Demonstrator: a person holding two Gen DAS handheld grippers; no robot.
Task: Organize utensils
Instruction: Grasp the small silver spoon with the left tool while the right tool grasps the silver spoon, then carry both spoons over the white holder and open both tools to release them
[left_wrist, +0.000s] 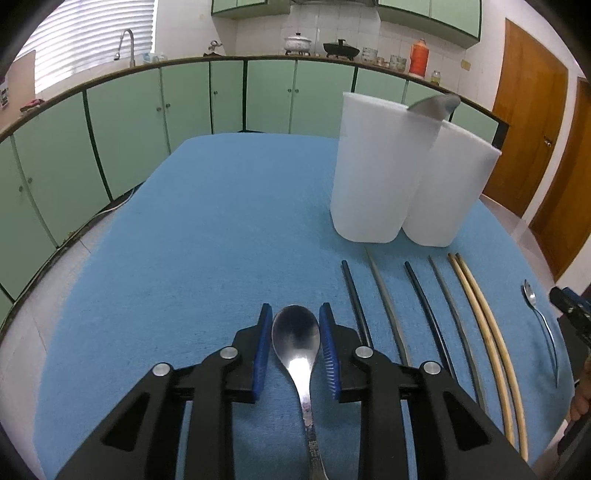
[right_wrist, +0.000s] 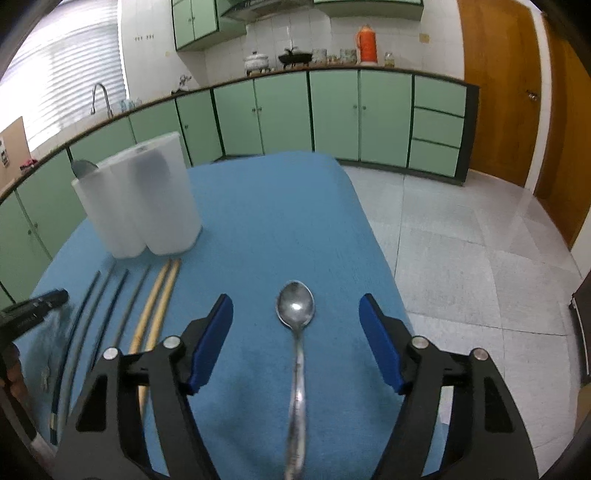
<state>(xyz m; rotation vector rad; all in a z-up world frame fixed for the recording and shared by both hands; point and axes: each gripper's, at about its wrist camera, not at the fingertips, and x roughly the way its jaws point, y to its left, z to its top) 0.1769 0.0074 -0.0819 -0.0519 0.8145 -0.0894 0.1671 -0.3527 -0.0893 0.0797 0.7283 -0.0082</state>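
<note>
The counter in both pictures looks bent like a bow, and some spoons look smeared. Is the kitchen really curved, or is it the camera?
It's the camera: in the left wrist view the fisheye lens bows the straight counter, and glare whitens the large spoon between the left gripper pads. In the right wrist view the small spoon has a smeared handle and the edges go dark.

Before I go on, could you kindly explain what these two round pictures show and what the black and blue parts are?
Each picture comes from a camera on a hand-held gripper, looking along its two blue-padded fingers. In the left one, the left gripper stands nearly closed around the bowl of a big spoon lying on the blue tablecloth. In the right one, the right gripper is wide open over a small spoon. Between them lie six chopsticks, before two white tubs; one tub already holds a spoon.
</note>
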